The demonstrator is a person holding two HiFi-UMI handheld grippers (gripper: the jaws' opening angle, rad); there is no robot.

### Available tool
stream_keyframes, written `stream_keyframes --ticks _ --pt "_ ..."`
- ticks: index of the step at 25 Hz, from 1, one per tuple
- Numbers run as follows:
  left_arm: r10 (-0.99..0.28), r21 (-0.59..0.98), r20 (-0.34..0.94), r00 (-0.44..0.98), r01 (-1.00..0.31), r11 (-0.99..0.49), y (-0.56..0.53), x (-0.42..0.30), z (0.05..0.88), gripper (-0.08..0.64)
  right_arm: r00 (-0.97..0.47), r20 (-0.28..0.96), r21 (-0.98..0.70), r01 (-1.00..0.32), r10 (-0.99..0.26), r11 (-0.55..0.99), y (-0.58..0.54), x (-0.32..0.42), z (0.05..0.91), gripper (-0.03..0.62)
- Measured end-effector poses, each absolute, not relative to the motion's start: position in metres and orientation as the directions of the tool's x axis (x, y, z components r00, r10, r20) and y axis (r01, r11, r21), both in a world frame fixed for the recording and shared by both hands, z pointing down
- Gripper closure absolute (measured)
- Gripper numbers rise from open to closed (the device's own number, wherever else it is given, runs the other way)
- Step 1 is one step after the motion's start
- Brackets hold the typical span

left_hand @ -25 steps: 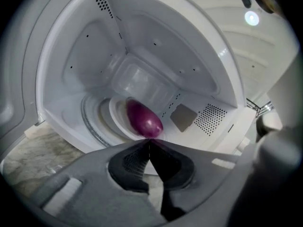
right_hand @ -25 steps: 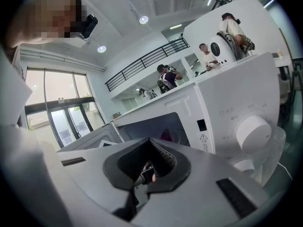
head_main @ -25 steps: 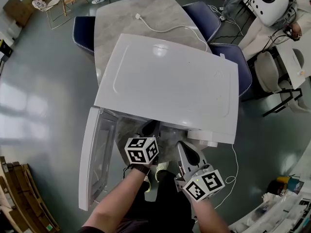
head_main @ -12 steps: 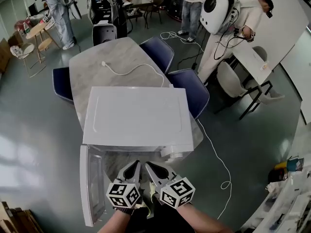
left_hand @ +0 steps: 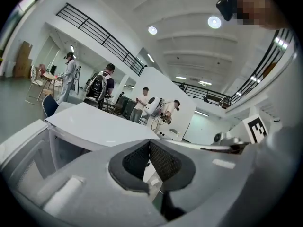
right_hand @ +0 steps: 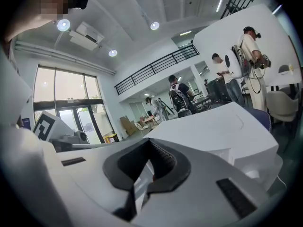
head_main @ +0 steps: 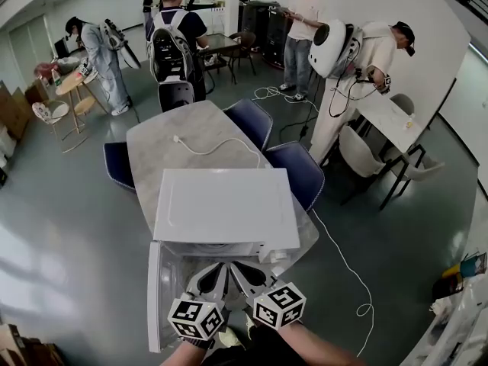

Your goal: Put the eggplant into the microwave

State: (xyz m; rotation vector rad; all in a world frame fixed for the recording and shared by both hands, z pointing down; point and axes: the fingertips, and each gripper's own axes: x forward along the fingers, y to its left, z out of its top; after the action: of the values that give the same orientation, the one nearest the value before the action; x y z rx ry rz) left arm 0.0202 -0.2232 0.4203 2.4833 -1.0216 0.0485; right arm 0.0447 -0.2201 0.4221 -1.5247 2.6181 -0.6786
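On table [head_main: 152,151], near end: white microwave [head_main: 225,204], front facing the person. Door [head_main: 162,296] stands swung fully out on its left side, free edge nearest the person. Cavity [left_hand: 71,150] is hidden under the top in the head view. The left gripper view shows only a pale part of it past the jaws, with nothing lying there.

2 grippers sit side by side just in front of the opening, close to each other, both aimed at the microwave.
- Left gripper [head_main: 213,271]: fingers pressed together, nothing between them.
- Right gripper [head_main: 242,271]: fingers likewise meeting at the tips, nothing held.

Eggplant: not visible in any view. It is not on the bare table and not in either gripper. Cannot tell whether it lies deeper in the cavity.

Judgement: with both grippers empty and the door open, the placing is either done or not begun. Closing the door looks the likelier step. To do it well:
- Check first that the eggplant sits wholly inside, with nothing over the sill.
- Use the left gripper, fingers together as 1 blunt pusher, on the door's outer face near the free edge, where leverage is best.
- Swing the door in 1 smooth arc, then press firmly so the latch catches.
- Hold the right gripper out of the door's path, or rest it on the top so the microwave does not slide toward the table end.
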Motion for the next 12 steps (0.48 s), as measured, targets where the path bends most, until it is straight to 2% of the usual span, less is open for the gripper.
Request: stream_keyframes --ticks 12 --pt "-0.703 0.365 0.151 0.695 -0.700 -0.614 -0.211 -0.003 0.366 0.552 -0.514 0.151 -0.343 -0.829 -0.845 0.442 -0.214 0.036 0.370 0.591"
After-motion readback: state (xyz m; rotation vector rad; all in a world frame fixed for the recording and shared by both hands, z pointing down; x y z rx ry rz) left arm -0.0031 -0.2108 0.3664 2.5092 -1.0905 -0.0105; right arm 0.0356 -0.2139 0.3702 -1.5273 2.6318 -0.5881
